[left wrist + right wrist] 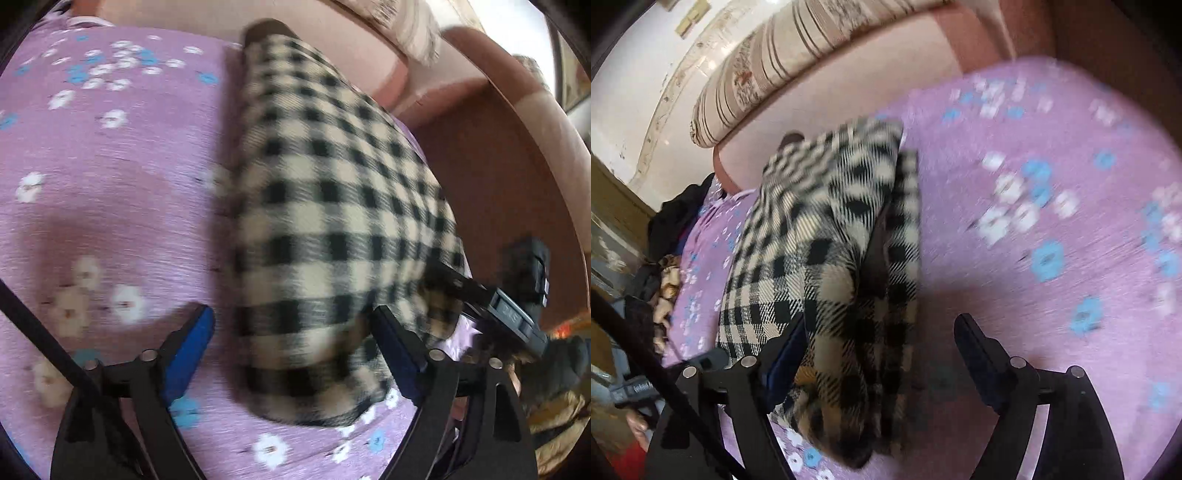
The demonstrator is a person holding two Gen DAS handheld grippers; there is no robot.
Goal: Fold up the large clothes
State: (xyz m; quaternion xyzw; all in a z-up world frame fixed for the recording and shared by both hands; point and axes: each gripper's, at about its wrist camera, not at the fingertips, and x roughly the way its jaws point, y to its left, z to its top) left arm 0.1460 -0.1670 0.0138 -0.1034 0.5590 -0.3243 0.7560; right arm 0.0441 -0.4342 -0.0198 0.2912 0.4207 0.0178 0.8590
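My left gripper (291, 347) & right gripper (879, 354) both gape, gripping nothing: pinch checked garment (332, 206) edge lower-centre frame, fold slow over purple sheet (110, 166).

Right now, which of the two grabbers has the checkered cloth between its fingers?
Both do. The left gripper and the right gripper each straddle the checkered garment, fingers wide open, neither pinching.

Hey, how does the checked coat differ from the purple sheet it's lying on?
The checked coat is black-and-cream plaid; the purple sheet carries white and blue flowers. The coat is bunched into a folded bundle, while the sheet lies spread flat beneath it. The coat covers only a strip of the far wider sheet. Both are fabric.
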